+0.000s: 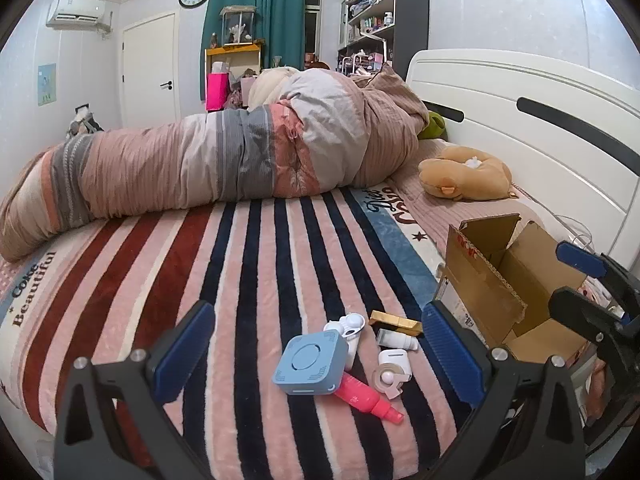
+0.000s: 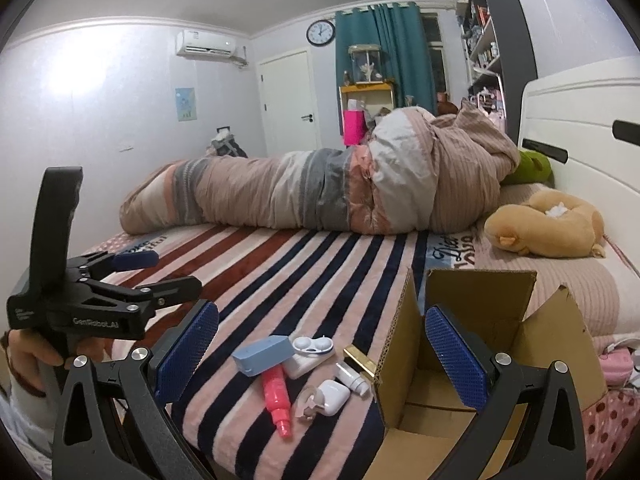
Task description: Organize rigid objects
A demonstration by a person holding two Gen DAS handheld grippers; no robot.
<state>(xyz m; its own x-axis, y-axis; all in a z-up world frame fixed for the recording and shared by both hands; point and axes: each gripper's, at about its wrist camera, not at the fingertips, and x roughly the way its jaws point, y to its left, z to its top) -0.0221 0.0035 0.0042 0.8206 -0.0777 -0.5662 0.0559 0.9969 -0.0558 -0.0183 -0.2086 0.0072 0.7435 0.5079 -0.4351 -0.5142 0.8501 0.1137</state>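
Both grippers [image 1: 320,344] [image 2: 322,344] gape empty; pink bottle [image 1: 368,400] beside cardboard box [image 1: 516,280].

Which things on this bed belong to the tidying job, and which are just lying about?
Job:
blue square device
pink bottle
white earbud case
tape dispenser
small white tube
gold bar
white lens case
cardboard box

Lying about:
rolled duvet
plush toy
green cushion
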